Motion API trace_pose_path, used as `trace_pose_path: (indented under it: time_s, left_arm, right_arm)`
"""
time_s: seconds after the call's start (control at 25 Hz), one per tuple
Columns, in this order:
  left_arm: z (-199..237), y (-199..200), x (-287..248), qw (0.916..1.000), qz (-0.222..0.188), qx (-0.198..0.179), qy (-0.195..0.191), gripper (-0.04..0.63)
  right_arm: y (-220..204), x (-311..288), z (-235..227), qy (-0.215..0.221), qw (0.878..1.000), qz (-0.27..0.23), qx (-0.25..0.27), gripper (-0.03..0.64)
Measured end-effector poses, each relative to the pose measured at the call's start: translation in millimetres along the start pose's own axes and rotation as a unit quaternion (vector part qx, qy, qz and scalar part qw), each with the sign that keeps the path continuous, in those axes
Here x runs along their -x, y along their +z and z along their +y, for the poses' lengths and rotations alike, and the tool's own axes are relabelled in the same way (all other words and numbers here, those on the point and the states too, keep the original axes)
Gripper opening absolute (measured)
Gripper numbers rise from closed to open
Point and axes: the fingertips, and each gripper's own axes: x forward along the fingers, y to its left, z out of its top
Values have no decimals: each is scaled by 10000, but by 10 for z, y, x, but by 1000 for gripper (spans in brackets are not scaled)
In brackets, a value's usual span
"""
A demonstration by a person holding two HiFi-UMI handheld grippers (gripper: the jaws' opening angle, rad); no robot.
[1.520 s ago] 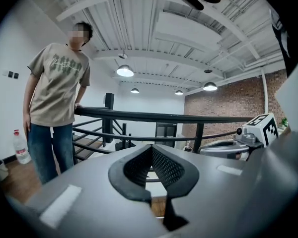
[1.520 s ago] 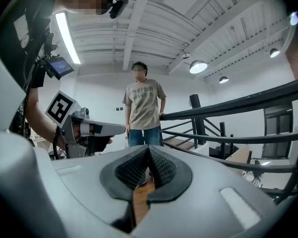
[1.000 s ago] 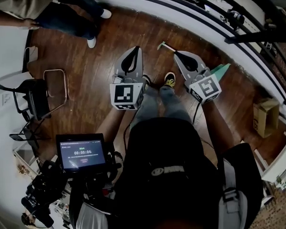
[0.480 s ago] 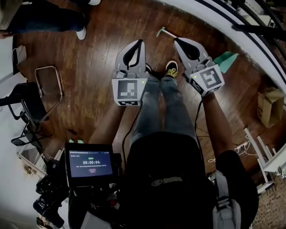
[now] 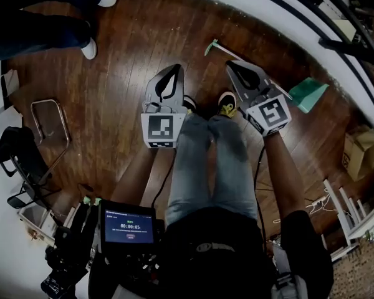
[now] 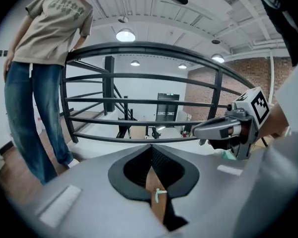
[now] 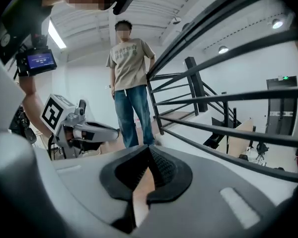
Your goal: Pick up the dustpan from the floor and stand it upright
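Observation:
A teal dustpan (image 5: pixel 308 94) lies on the wooden floor at the right, near the railing. Its thin pale handle runs up-left to a teal end (image 5: pixel 211 46). My right gripper (image 5: pixel 231 65) hangs over that handle, jaws shut and empty. My left gripper (image 5: pixel 174 68) hovers to the left of the handle end, also shut with nothing in it. In the left gripper view the left gripper (image 6: pixel 150 147) has its tips together, and the teal handle end (image 6: pixel 159 196) shows through the gap below them. In the right gripper view the right gripper (image 7: pixel 149 148) shows only floor in that gap.
My own shoes (image 5: pixel 227 103) stand between the grippers. A person in jeans (image 5: pixel 43 27) stands at the upper left. A metal-framed chair (image 5: pixel 47 120) is at the left, a cardboard box (image 5: pixel 359 151) at the right. A black railing (image 5: pixel 336 42) borders the floor beyond the dustpan.
Both grippers have sunk toward the floor, still shut. The dustpan and its handle now lie closer to the right gripper in the head view.

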Motion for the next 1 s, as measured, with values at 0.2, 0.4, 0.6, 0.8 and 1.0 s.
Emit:
trace_pose_path:
  time_s: [0.2, 0.4, 0.6, 0.8, 1.0]
  left_arm:
    - [257, -940, -612, 9999, -9, 60, 106, 20]
    - [431, -1775, -1205, 9997, -56, 199, 137, 20]
    - [606, -2395, -1654, 9991, -168, 338, 217, 20]
    - [708, -2778, -1951, 9986, -253, 358, 293, 20]
    - [740, -2908, -2094, 9985, -339, 340, 275, 20]
  right_arm:
    - [-1085, -460, -266, 205, 9992, 340, 103, 3]
    - [-2070, -936, -643, 396, 9959, 705, 408, 3]
    - [-2902, -1377, -987, 669, 9860, 1269, 856, 73]
    - [-3673, -1669, -1404, 572, 9624, 2227, 1443, 118]
    - [-4317, -1834, -1684, 548, 9243, 3275, 1884, 121]
